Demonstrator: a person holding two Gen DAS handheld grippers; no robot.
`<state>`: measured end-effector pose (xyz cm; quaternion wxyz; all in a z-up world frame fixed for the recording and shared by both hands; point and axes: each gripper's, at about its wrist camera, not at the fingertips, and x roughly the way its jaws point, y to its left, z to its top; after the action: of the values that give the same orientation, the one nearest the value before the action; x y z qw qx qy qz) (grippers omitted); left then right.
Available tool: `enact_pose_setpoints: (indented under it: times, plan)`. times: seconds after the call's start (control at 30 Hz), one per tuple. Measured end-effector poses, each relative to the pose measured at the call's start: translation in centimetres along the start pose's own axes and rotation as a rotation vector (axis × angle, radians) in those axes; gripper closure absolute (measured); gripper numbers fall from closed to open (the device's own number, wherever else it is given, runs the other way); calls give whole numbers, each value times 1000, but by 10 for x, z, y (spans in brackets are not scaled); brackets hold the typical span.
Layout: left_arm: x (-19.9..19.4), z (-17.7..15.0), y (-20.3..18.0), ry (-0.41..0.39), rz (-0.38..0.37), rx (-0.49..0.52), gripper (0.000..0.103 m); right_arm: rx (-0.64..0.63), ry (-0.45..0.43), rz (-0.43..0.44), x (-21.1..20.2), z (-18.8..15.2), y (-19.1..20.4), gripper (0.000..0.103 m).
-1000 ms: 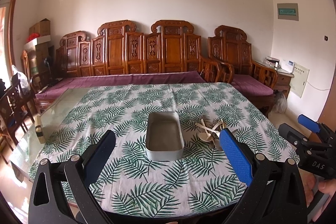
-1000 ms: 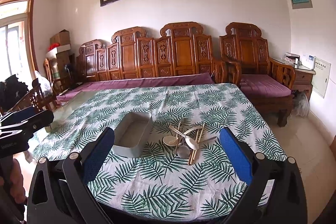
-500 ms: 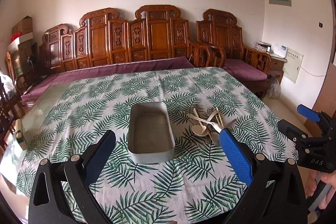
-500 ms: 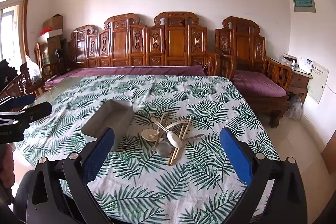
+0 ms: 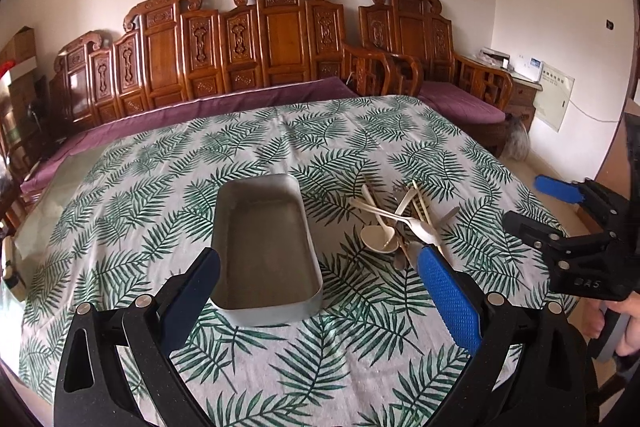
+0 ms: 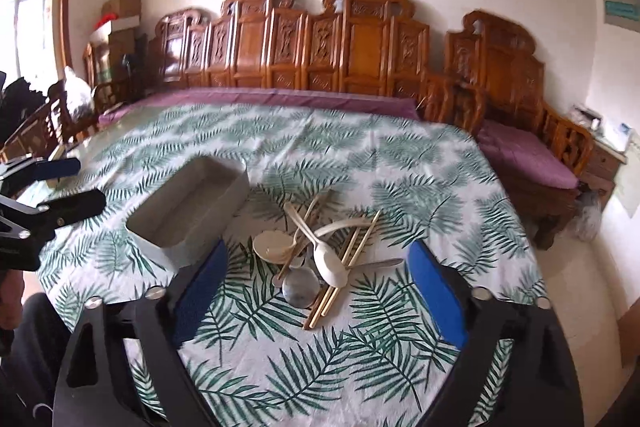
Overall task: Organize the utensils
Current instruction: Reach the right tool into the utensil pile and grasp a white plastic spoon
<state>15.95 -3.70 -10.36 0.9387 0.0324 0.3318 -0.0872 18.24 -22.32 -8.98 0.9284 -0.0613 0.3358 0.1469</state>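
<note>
A grey rectangular tray (image 5: 264, 239) sits empty on the leaf-print tablecloth (image 5: 320, 147); it also shows in the right wrist view (image 6: 192, 211). Right of it lies a pile of utensils (image 5: 400, 223): cream plastic spoons (image 6: 326, 263), a metal spoon (image 6: 300, 287) and wooden chopsticks (image 6: 344, 267). My left gripper (image 5: 316, 279) is open and empty above the tray's near end. My right gripper (image 6: 316, 283) is open and empty, hovering just in front of the pile; it also shows at the right of the left wrist view (image 5: 560, 219).
A carved wooden bench (image 5: 256, 43) with purple cushions runs behind the table. A wooden armchair (image 6: 528, 131) stands to the right. The left gripper shows at the left edge of the right wrist view (image 6: 44, 195). Bare glass tabletop (image 5: 60, 183) shows beyond the cloth's left edge.
Both grippers have moved forward and down toward the table. The tray and the utensil pile now look larger and closer. Both stay open.
</note>
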Motion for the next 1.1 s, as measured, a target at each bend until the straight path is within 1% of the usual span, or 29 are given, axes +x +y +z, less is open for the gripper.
enact_pose_setpoints:
  times: [0.1, 0.17, 0.2, 0.27, 0.37, 0.57, 0.67, 0.83, 0.9, 0.93, 0.97, 1.1]
  plan:
    - [13, 1, 0, 15, -4, 4, 7, -30, 56, 12, 27, -1, -5, 23]
    - [19, 1, 2, 16, -4, 0, 7, -36, 105, 30, 49, -1, -11, 31]
    - [22, 1, 2, 16, -4, 2, 7, -37, 121, 37, 57, -2, -13, 32]
    - [28, 3, 2, 22, -4, 7, 7, -30, 162, 63, 77, -2, -17, 39]
    - [37, 4, 4, 43, -21, 1, 7, -32, 208, 84, 103, 1, -21, 42]
    - [56, 11, 5, 74, -25, 16, 7, -32, 288, 122, 144, 10, -23, 46]
    - [64, 15, 5, 83, -23, 23, 7, -21, 324, 144, 164, 10, -22, 50]
    - [80, 18, 5, 120, -39, 33, 7, -64, 385, 145, 187, 7, -14, 57]
    - [86, 19, 5, 136, -32, 44, 7, -79, 398, 131, 190, 5, -13, 64]
    - [89, 20, 5, 144, -30, 47, 7, -82, 395, 123, 190, 5, -13, 71]
    - [91, 20, 5, 151, -30, 48, 7, -76, 398, 126, 189, 4, -14, 75]
    - [96, 23, 2, 164, -36, 49, 7, -65, 390, 120, 188, 3, -17, 76]
